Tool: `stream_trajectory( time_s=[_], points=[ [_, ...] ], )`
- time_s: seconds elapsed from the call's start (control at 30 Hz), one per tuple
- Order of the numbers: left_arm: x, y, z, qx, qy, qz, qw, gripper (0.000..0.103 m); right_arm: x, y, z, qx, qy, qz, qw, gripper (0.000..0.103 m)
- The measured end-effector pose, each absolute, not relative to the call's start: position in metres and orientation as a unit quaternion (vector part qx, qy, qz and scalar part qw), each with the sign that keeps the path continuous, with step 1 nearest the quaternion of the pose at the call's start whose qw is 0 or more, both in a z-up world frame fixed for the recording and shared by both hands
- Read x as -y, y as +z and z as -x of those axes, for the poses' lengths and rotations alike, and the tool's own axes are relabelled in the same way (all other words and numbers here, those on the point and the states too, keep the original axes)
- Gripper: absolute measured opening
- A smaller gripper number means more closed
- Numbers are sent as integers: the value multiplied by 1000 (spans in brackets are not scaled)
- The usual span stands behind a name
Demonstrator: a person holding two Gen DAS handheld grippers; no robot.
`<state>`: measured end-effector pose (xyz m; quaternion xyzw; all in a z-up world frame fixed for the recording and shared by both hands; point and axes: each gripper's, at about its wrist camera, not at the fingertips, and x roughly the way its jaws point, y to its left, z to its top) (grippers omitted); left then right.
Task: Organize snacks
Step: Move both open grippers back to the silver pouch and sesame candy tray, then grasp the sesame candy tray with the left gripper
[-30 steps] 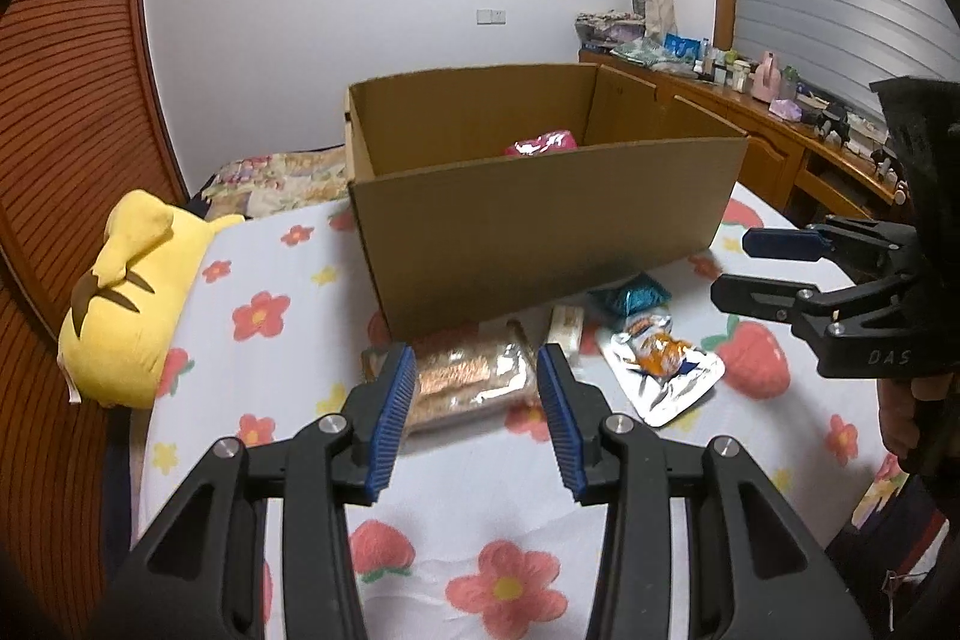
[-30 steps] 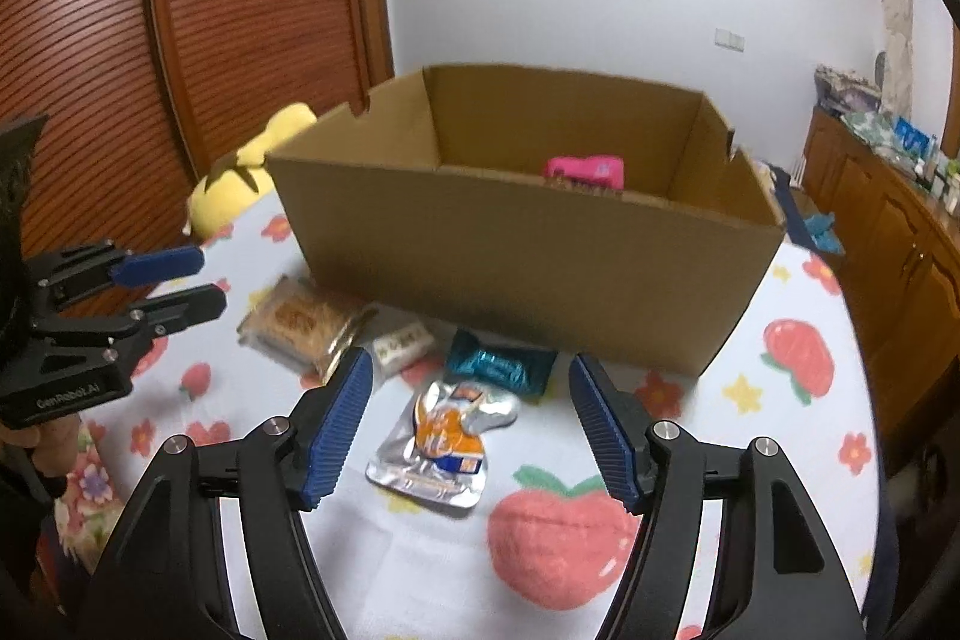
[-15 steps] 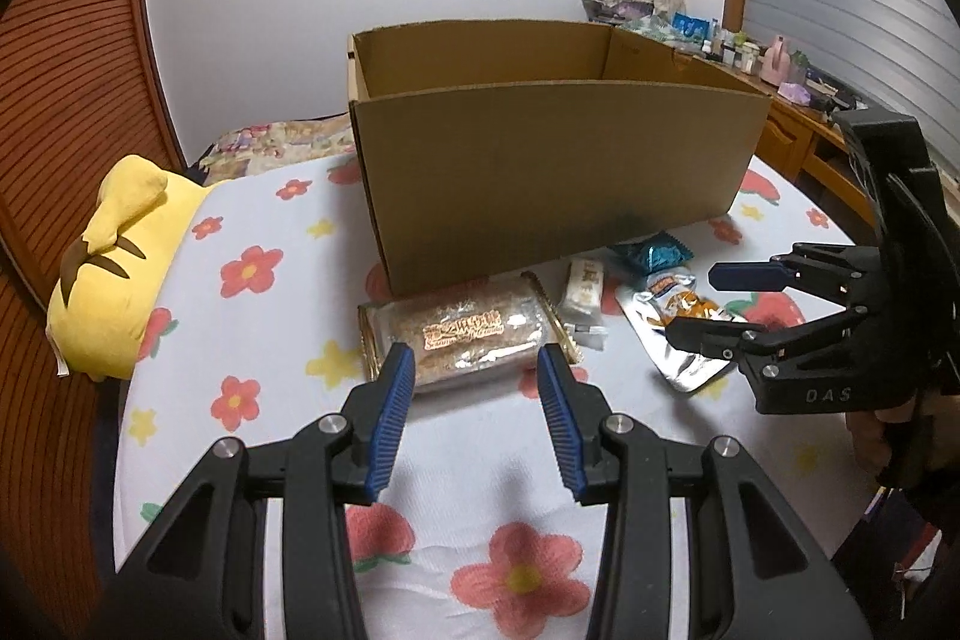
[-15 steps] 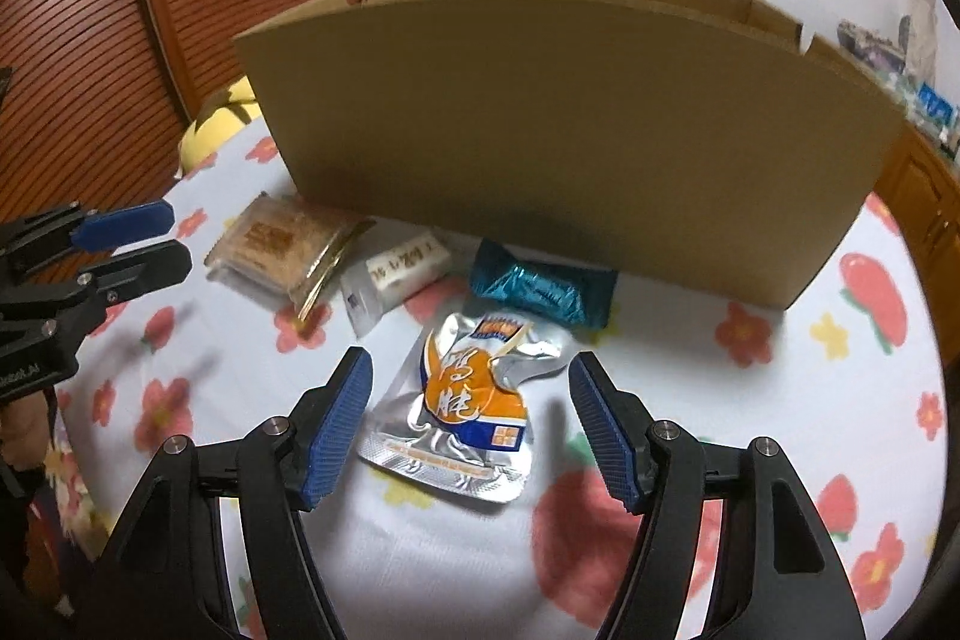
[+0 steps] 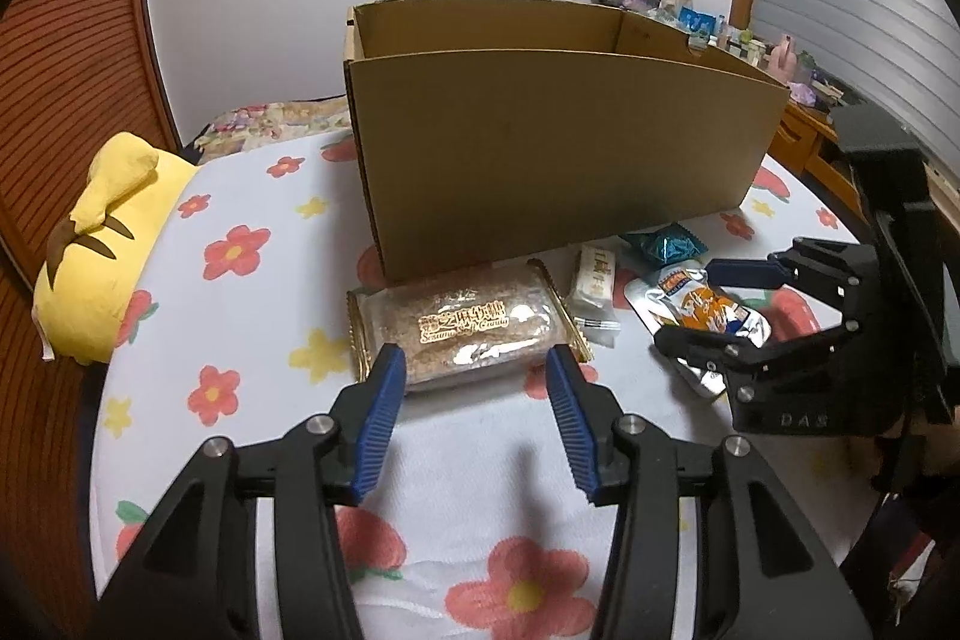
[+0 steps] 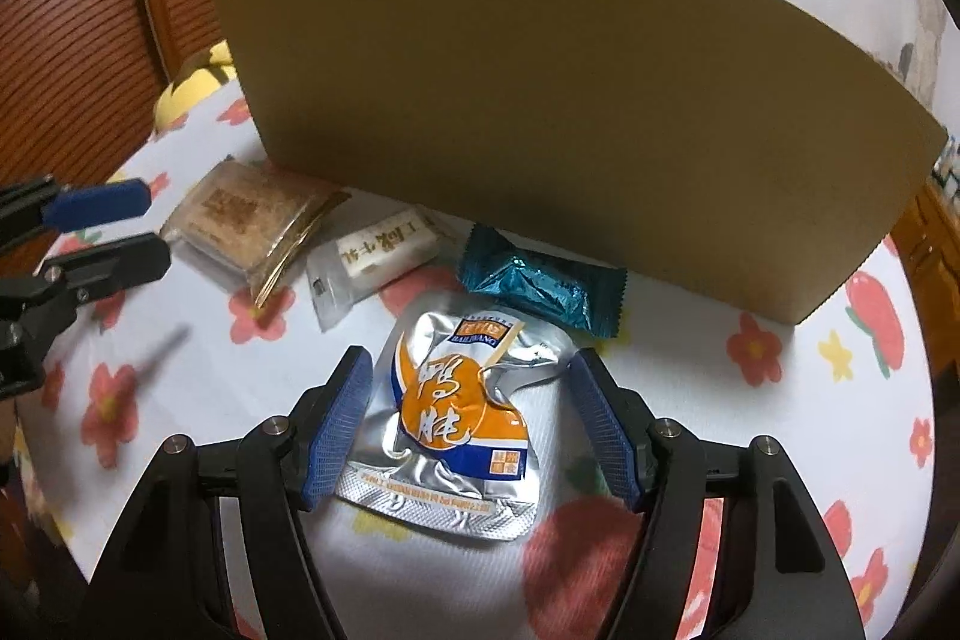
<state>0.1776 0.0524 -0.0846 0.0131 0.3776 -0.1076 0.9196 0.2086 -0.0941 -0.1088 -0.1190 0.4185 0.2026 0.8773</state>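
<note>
A brown sesame candy pack (image 5: pixel 465 328) lies on the flowered cloth before an open cardboard box (image 5: pixel 540 160). My left gripper (image 5: pixel 471 382) is open, its blue pads just short of the pack's near end. A silver and orange foil pouch (image 6: pixel 456 418) lies flat between the open pads of my right gripper (image 6: pixel 474 400), which straddles it low over the cloth. A small white candy packet (image 6: pixel 384 244) and a teal wrapper (image 6: pixel 540 286) lie by the box wall. The box's inside is hidden in both views.
A yellow plush toy (image 5: pixel 102 244) lies at the cloth's left edge. A wooden counter with bottles (image 5: pixel 780 58) runs behind the box on the right. A ribbed wooden wall (image 5: pixel 72 40) stands to the left.
Both grippers have dropped lower and moved forward. The left now reaches the sesame candy pack. The right now has the foil pouch between its pads. Both stay open.
</note>
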Motion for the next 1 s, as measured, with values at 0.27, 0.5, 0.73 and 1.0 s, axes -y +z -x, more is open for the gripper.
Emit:
stream_trajectory(
  time_s=[0.27,0.5,0.73,1.0],
  points=[
    [-50,-89,-197,-388,-100,-13,916,54,99,-110,-205,-418,209,118,876,70],
    [-47,-93,-214,-401,-98,-6,911,55,97,-111,-203,-419,211,122,875,74],
    [-41,-95,-224,-404,-87,-11,911,64,97,-111,-203,-419,211,122,875,74],
    [-36,-99,-231,-403,-78,-24,912,73,97,-111,-203,-419,211,122,875,75]
  ],
)
